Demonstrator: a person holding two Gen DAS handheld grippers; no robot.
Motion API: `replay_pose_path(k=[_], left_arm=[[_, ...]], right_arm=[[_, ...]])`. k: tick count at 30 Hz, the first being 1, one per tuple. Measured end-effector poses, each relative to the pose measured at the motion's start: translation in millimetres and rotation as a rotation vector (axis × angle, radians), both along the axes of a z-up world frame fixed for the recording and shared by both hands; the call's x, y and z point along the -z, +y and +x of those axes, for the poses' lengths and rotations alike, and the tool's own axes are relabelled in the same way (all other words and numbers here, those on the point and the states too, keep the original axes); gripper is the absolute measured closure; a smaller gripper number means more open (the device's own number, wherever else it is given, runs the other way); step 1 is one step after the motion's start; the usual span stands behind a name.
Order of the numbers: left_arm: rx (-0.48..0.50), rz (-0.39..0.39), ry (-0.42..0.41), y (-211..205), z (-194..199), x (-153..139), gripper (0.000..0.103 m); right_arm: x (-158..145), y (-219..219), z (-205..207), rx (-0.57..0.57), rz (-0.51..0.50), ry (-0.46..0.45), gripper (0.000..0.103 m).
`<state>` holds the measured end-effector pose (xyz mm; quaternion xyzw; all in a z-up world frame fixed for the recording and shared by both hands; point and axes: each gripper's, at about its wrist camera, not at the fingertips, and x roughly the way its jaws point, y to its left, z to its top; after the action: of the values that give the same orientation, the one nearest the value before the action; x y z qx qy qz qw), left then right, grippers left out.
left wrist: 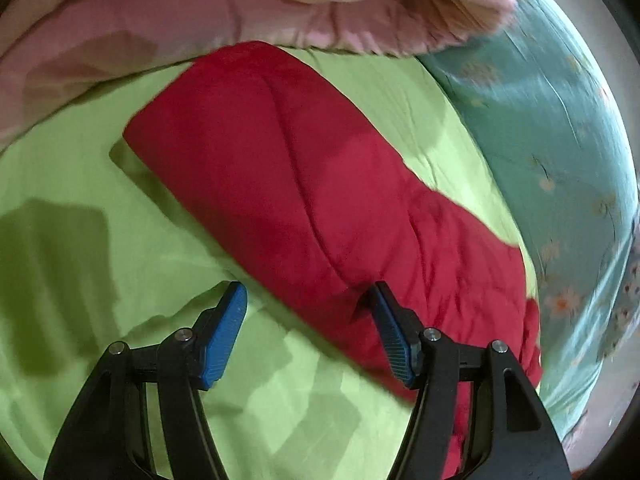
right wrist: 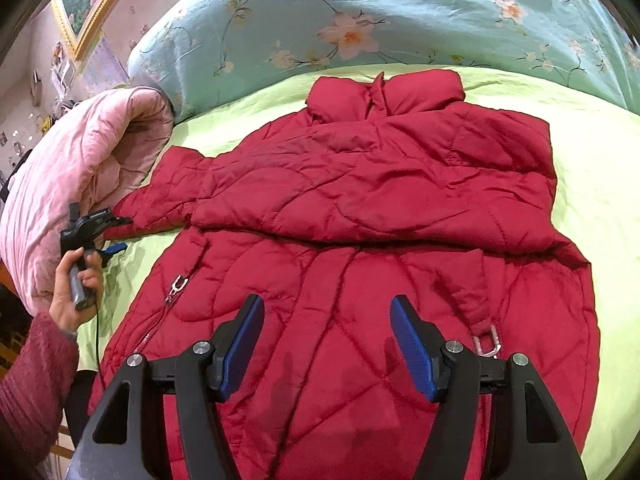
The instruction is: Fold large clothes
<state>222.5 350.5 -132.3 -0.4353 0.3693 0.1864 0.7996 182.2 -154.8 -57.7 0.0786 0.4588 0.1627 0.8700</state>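
A red quilted jacket [right wrist: 360, 208] lies spread on the green sheet [right wrist: 592, 184], collar at the far end. One sleeve is folded across its chest. The other sleeve [left wrist: 288, 176] stretches out to the left towards a pink quilt. In the left wrist view my left gripper [left wrist: 306, 292] hovers open over that sleeve's near edge, its blue pads [left wrist: 224, 340] clear of the cloth. A hand [right wrist: 76, 288] holds this left gripper [right wrist: 120, 234] at the sleeve's cuff. My right gripper [right wrist: 328, 304] stands open above the jacket's lower front with nothing between its fingers.
A rolled pink quilt [right wrist: 80, 168] lies at the left edge of the bed. A teal flowered quilt [right wrist: 360, 20] runs along the far side. A metal clip [right wrist: 490, 344] hangs from a jacket strap, and a zip pull [right wrist: 176, 286] sits at the left front. A framed picture [right wrist: 92, 4] hangs on the wall.
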Motion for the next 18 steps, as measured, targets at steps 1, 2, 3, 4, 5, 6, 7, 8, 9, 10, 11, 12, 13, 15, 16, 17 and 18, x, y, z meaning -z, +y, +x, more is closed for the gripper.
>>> replay_pose_path(k=[1, 2, 3, 4, 5, 6, 7, 8, 9, 10, 11, 12, 13, 15, 16, 17, 18], left_arm=[[-0.009, 0.002, -0.001, 1.3, 0.2, 0.8, 0.040], [-0.018, 0.004, -0.002, 3.6, 1.7, 2.8, 0.040], [-0.025, 0.002, -0.002, 5.6, 4.4, 4.8, 0.038], [-0.024, -0.001, -0.003, 6.3, 8.6, 6.2, 0.033], [-0.022, 0.009, -0.002, 5.6, 13.0, 5.4, 0.030], [-0.023, 0.031, 0.004, 3.9, 15.9, 3.1, 0.030], [-0.022, 0.062, 0.013, 1.7, 19.1, 0.4, 0.031], [-0.020, 0.087, 0.020, -0.5, 21.6, -1.2, 0.032], [-0.020, 0.104, 0.021, -1.9, 21.9, -2.3, 0.037], [-0.018, 0.125, 0.019, -3.5, 21.8, -4.0, 0.054], [-0.008, 0.129, 0.018, -4.1, 22.0, -4.8, 0.068], [0.000, 0.121, 0.006, -3.4, 20.4, -5.5, 0.074], [0.008, 0.111, -0.017, -2.4, 18.8, -7.5, 0.086], [0.014, 0.129, -0.035, -4.5, 15.6, -15.2, 0.091], [0.018, 0.149, -0.046, -7.3, 13.7, -21.4, 0.093], [0.022, 0.173, -0.056, -10.8, 11.8, -28.2, 0.094], [0.026, 0.195, -0.067, -14.6, 9.6, -35.1, 0.095]], right_arm=[[0.6, 1.3, -0.5, -0.004, 0.002, 0.002, 0.036], [1.2, 2.8, -0.8, -0.007, 0.005, 0.005, 0.036], [2.0, 4.5, -1.0, -0.009, 0.009, 0.011, 0.036], [2.8, 5.5, -1.1, -0.011, 0.012, 0.015, 0.036], [3.6, 6.6, -1.3, -0.015, 0.017, 0.019, 0.036], [4.3, 8.4, -1.5, -0.021, 0.019, 0.021, 0.036], [4.7, 9.6, -1.5, -0.024, 0.017, 0.021, 0.036], [5.1, 11.3, -1.5, -0.025, 0.013, 0.021, 0.036], [5.7, 12.4, -1.7, -0.028, 0.013, 0.021, 0.036], [6.1, 12.8, -1.7, -0.029, 0.016, 0.022, 0.036], [6.6, 12.4, -1.9, -0.030, 0.018, 0.024, 0.036], [6.7, 12.0, -2.3, -0.029, 0.019, 0.023, 0.036], [6.8, 11.2, -2.9, -0.028, 0.018, 0.022, 0.036], [7.5, 8.6, -3.5, -0.023, 0.016, 0.022, 0.036], [8.0, 7.1, -3.6, -0.018, 0.017, 0.024, 0.036], [8.7, 4.9, -3.9, -0.013, 0.018, 0.028, 0.036], [8.9, 3.7, -4.1, -0.009, 0.019, 0.029, 0.036]])
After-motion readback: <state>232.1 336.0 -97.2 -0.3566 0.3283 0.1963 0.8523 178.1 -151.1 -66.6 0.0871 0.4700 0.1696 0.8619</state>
